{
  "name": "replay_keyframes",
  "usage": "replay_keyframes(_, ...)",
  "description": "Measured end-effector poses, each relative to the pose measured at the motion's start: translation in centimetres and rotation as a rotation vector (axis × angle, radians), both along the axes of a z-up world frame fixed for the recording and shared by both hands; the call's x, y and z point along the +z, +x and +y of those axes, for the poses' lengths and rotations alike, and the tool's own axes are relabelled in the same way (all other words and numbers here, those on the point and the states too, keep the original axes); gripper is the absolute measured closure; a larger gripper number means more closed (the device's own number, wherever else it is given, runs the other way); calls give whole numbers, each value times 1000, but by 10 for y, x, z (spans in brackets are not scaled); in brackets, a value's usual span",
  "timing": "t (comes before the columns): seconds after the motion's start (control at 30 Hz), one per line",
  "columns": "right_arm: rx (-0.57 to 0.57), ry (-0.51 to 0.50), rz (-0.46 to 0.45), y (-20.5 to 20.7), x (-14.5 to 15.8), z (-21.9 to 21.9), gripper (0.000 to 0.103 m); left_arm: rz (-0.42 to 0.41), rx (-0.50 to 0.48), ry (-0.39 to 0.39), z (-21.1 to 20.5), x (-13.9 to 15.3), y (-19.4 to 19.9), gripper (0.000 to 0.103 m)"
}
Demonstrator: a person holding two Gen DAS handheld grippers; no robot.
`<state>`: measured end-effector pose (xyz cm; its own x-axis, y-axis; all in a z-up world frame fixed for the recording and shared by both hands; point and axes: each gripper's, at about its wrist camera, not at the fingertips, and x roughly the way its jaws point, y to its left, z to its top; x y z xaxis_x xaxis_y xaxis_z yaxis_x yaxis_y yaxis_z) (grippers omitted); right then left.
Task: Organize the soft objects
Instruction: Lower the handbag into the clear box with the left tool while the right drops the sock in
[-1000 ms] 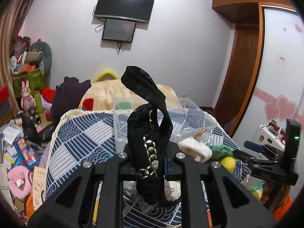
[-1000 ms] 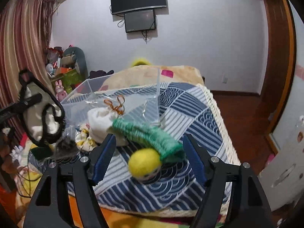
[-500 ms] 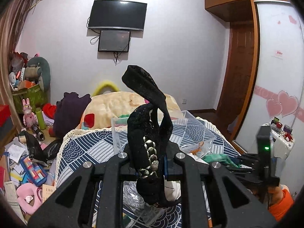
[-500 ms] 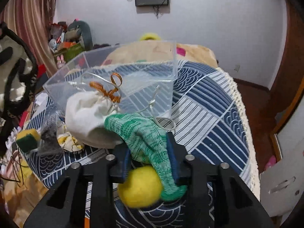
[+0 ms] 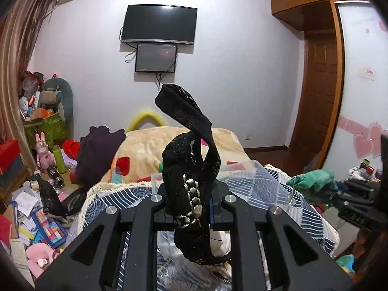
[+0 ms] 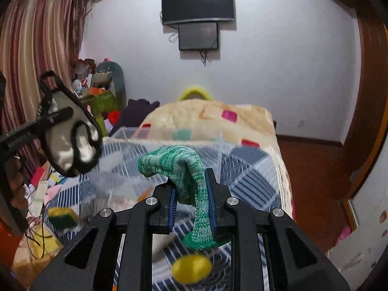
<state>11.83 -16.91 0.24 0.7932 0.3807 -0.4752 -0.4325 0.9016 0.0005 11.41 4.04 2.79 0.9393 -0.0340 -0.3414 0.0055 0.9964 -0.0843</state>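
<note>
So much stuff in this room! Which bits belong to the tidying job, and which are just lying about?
Part of the job:
- black mesh slipper, clamped in the left gripper
- green knitted sock, clamped in the right gripper
- clear plastic box on the bed

Just lying about:
- wall television
- pink rabbit toy
- yellow-green sponge
- purple garment

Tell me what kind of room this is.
Most likely a lived-in bedroom. A bed with a patterned blanket fills the middle, a television hangs on the far wall, and a built-in wardrobe with heart stickers stands beside it. Toys and clutter pile up alongside.
</note>
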Motion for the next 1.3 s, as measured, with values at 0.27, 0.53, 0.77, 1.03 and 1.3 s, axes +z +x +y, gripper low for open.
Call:
replay_keyframes(0.27, 46, 5, -7, 23, 16, 30, 84, 34, 11, -21, 2, -9, 35, 86)
replay_keyframes(0.53, 82, -39, 112, 58, -9, 47, 83, 156, -3, 1, -4, -43, 74, 86)
replay_keyframes(0.77, 86, -146, 237, 83, -36, 62, 79, 267, -25, 78, -15, -69, 94, 86)
replay_keyframes(1.03, 112, -209, 215, 69, -39, 64, 39, 364, -68, 86, -19, -81, 94, 67)
replay_keyframes(1.3, 110, -188, 142, 52, -15, 57, 26, 321, -102, 85, -17, -57, 68, 42)
